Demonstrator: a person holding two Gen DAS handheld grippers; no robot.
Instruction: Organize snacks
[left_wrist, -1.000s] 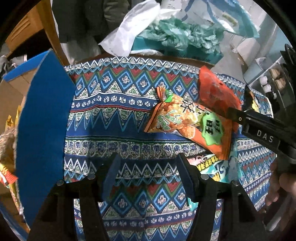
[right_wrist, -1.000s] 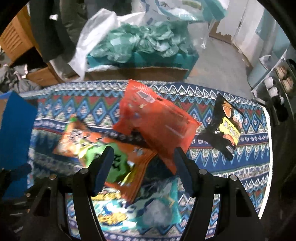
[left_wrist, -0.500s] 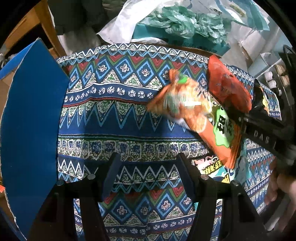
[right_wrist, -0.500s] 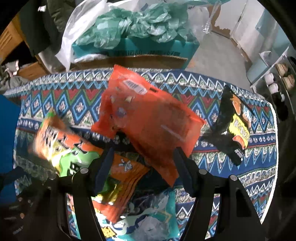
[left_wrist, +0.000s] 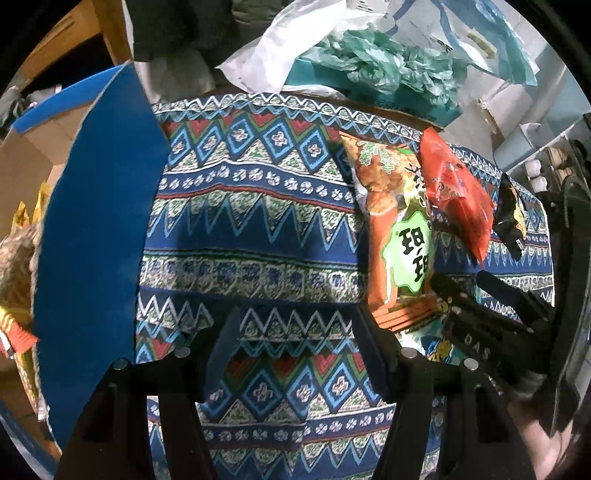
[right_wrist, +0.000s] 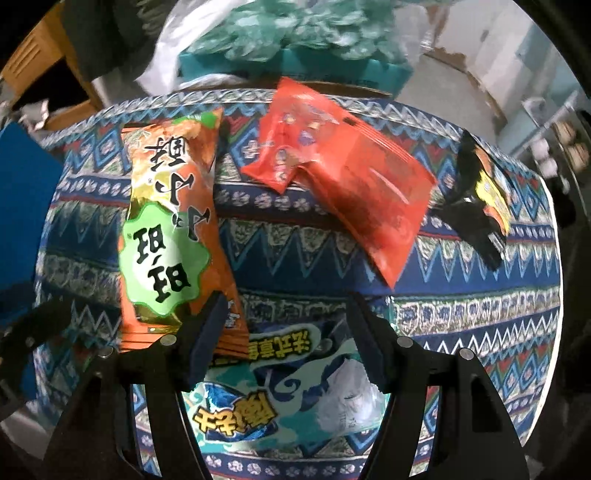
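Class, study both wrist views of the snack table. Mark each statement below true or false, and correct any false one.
1. The right gripper is open. True.
2. The red plastic snack packet lies under the orange-and-green snack bag. False: they lie side by side.
3. The black-and-yellow snack packet sits near the table's right edge. True.
4. The left gripper grips the teal snack bag. False: it is open, holding nothing.
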